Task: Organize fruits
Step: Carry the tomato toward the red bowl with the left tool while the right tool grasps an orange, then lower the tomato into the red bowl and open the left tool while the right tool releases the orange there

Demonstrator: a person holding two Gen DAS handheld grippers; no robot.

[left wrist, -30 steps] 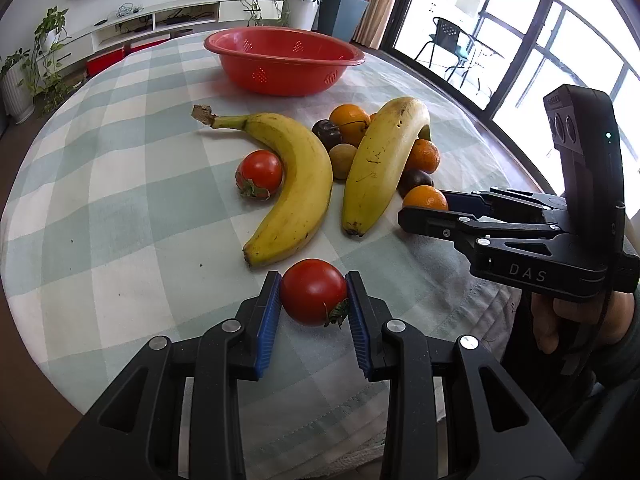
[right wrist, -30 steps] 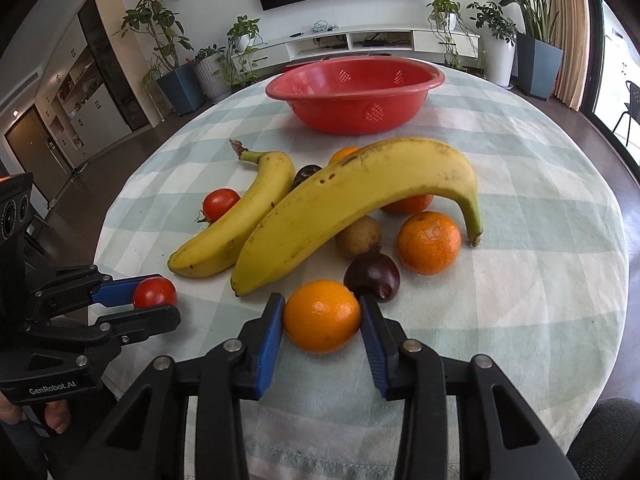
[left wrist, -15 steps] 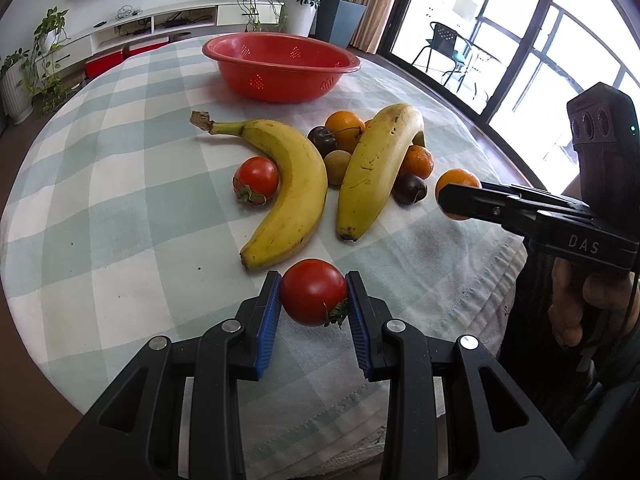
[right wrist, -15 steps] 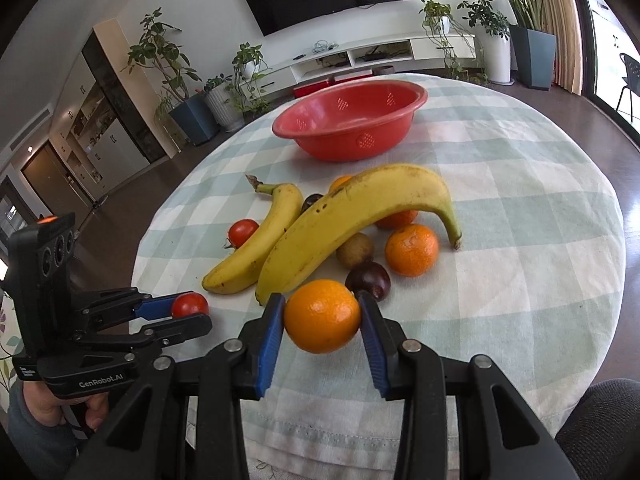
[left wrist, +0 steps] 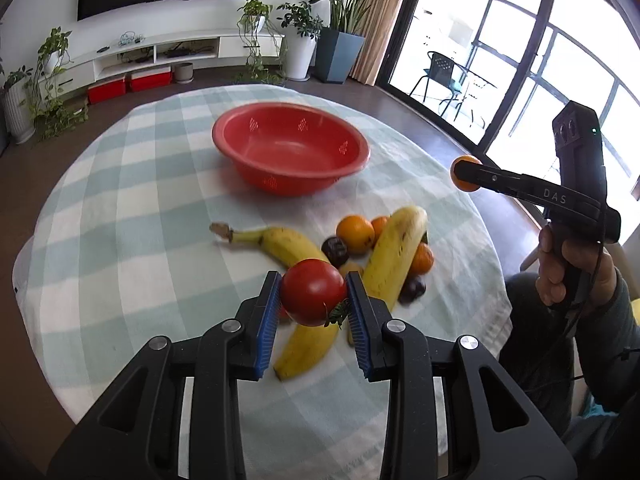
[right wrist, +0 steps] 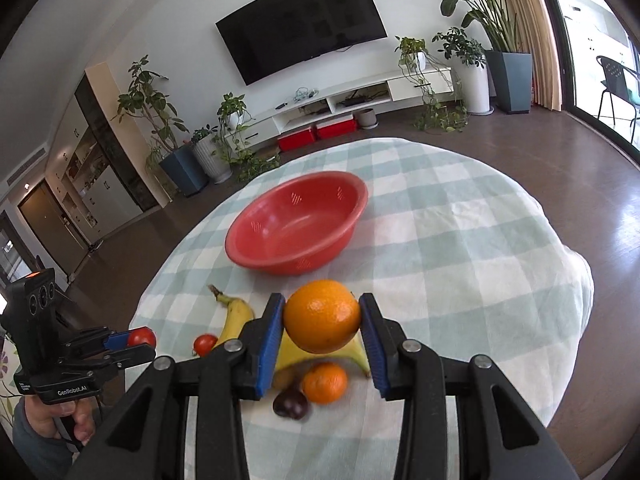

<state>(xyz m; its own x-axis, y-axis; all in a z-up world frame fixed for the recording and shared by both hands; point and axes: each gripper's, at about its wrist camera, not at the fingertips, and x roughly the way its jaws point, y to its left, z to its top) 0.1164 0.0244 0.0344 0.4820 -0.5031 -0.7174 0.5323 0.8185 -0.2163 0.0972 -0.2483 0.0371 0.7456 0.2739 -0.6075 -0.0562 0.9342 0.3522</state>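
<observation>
Fingers (left wrist: 269, 312) of the left gripper (left wrist: 313, 312) are clamped on a red tomato (left wrist: 313, 292), its blue pads pressing both sides and a bit of green stem showing at the lower right; the tomato is held in the air above the fruit pile. On the right gripper (right wrist: 322, 334) the fingers (right wrist: 370, 332) are closed around an orange (right wrist: 322, 316), also held off the counter (left wrist: 120, 220), which is round and covered by a pale green and white checked cloth. Seen from the left wrist view, the right gripper reaches in from the right with the orange at its tip, held by a hand (left wrist: 568, 272) in a grey sleeve. A red bowl (left wrist: 290, 152) with small perforated patches sits toward the far side of the counter, with nothing in it. Nearer lies the remaining fruit: two bananas (left wrist: 296, 244) side by side, a second orange (left wrist: 355, 234) and two more small orange fruits between and beside them, two dark plums (left wrist: 335, 251), and a small brownish fruit partly hidden behind the held tomato. From the right wrist view, another small tomato (right wrist: 205, 344) rests beside the left banana. Behind the counter are a dark floor, a white low shelf unit, potted plants and a wall-mounted television (right wrist: 304, 32).
</observation>
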